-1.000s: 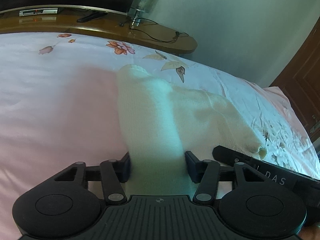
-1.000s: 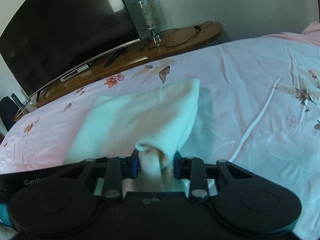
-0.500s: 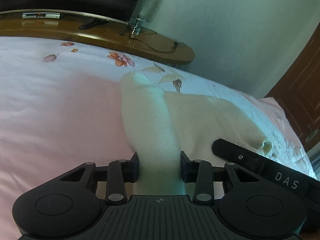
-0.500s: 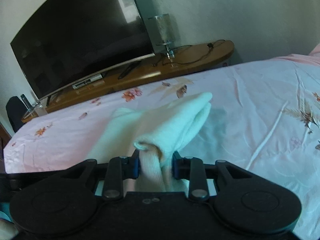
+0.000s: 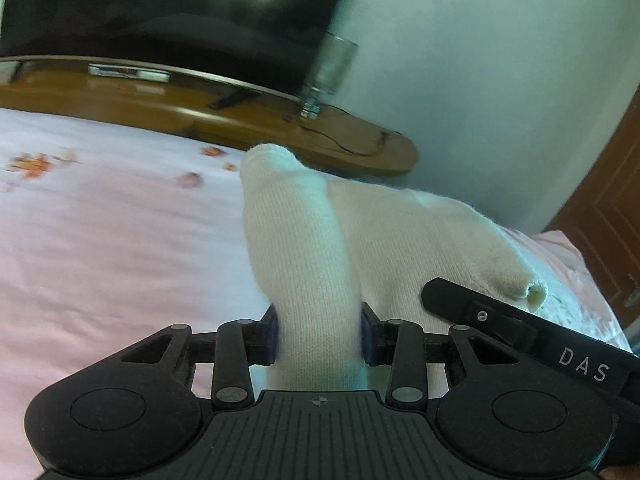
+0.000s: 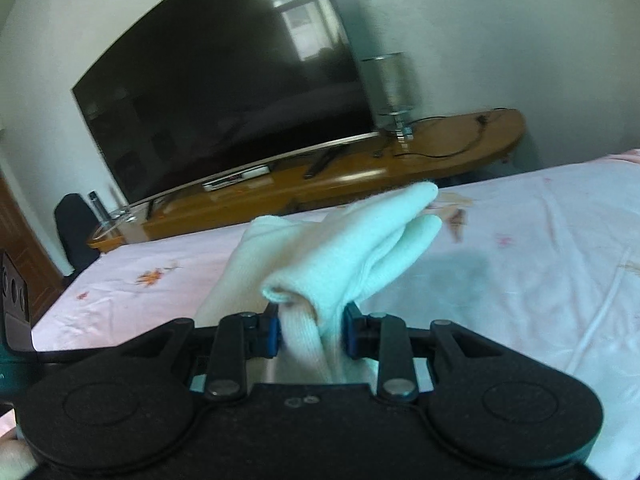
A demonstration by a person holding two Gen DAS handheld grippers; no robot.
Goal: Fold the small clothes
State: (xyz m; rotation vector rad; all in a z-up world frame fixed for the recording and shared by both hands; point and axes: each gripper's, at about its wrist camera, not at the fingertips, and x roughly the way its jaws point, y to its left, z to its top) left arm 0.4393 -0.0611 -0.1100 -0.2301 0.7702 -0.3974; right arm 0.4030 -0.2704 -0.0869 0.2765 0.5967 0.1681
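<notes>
A cream-white knitted garment [image 5: 304, 248] hangs bunched between my two grippers, lifted above the pink floral bed sheet [image 5: 100, 240]. My left gripper [image 5: 318, 336] is shut on one thick fold of it, and the cloth fills the gap between the blue pads. In the right wrist view, my right gripper [image 6: 310, 336] is shut on another gathered edge of the garment [image 6: 340, 256], whose free end points away over the bed. The two grippers sit close side by side. The right one's black housing [image 5: 520, 332] shows at the lower right of the left wrist view.
The bed sheet [image 6: 520, 260] spreads below and to both sides. Beyond the bed's far edge stands a wooden console [image 6: 360, 168] with a large dark TV [image 6: 224, 100], a glass lamp [image 6: 394, 88] and cables. A brown door [image 5: 608, 220] is at the right.
Both grippers have risen and moved with the garment, pulling it up off the sheet. The left jaws narrowed on the cloth early on. More of the TV and wall now shows.
</notes>
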